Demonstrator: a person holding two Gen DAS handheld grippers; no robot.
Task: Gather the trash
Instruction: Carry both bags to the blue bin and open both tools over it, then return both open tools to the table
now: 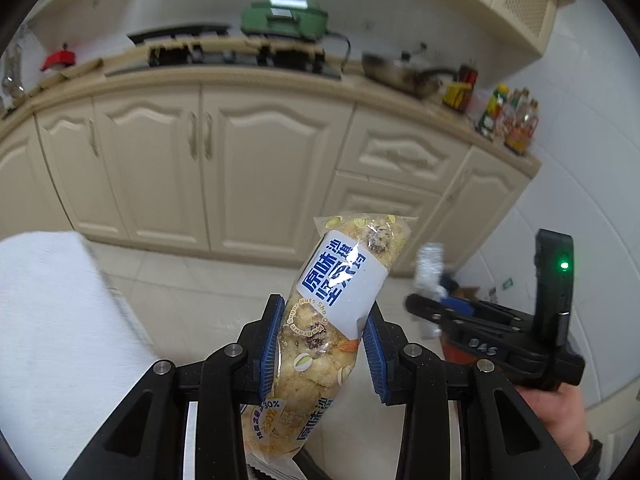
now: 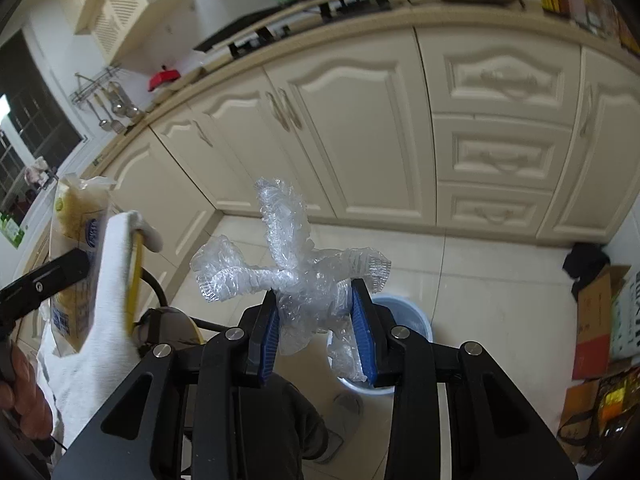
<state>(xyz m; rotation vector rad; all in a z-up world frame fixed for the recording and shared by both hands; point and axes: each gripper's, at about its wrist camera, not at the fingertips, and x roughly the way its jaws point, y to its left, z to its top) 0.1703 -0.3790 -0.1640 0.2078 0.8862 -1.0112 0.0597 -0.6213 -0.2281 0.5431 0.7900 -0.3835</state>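
My left gripper [image 1: 324,344] is shut on a snack packet [image 1: 332,320] with a white and blue label, held upright in the air. The packet also shows at the left of the right wrist view [image 2: 76,256]. My right gripper [image 2: 316,328] is shut on a crumpled clear plastic wrap [image 2: 296,276], held above a light blue bin [image 2: 416,320] on the floor. In the left wrist view the right gripper [image 1: 444,312] shows at the right with the wrap [image 1: 430,268] blurred.
Cream kitchen cabinets [image 1: 224,152] run along the back, with a stove [image 1: 240,56], a green appliance [image 1: 284,16] and a pan [image 1: 400,72] on the counter. A white cloth-covered surface [image 1: 52,320] lies at left. Cardboard boxes [image 2: 600,320] stand at right.
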